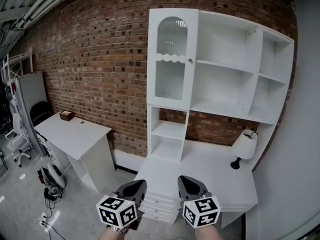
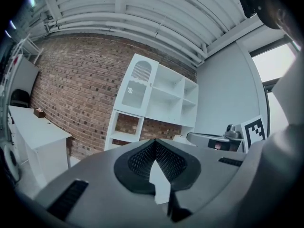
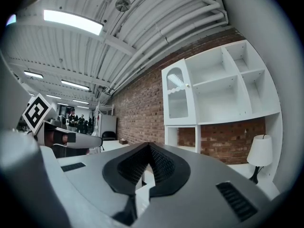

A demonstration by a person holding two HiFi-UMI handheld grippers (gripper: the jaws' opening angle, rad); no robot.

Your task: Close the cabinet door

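Observation:
The tall white cabinet (image 1: 220, 74) stands against the brick wall. Its glass-panelled door (image 1: 171, 59) with a small knob (image 1: 190, 60) covers the upper left column and looks flush with the cabinet front. The same door (image 2: 136, 88) shows far off in the left gripper view, and the door (image 3: 178, 98) also in the right gripper view. My left gripper (image 1: 140, 183) and right gripper (image 1: 186, 180) hang side by side low in the head view, well short of the cabinet. Both are shut and hold nothing. The left gripper (image 2: 154, 144) and right gripper (image 3: 148, 146) have their pads together.
A white desk (image 1: 215, 171) runs under the shelves, with a table lamp (image 1: 244, 146) at its right and drawers (image 1: 157, 204) below its front. A separate white table (image 1: 75, 134) carrying a small brown box (image 1: 66, 115) stands left. Office chairs (image 1: 17, 139) and cables lie further left.

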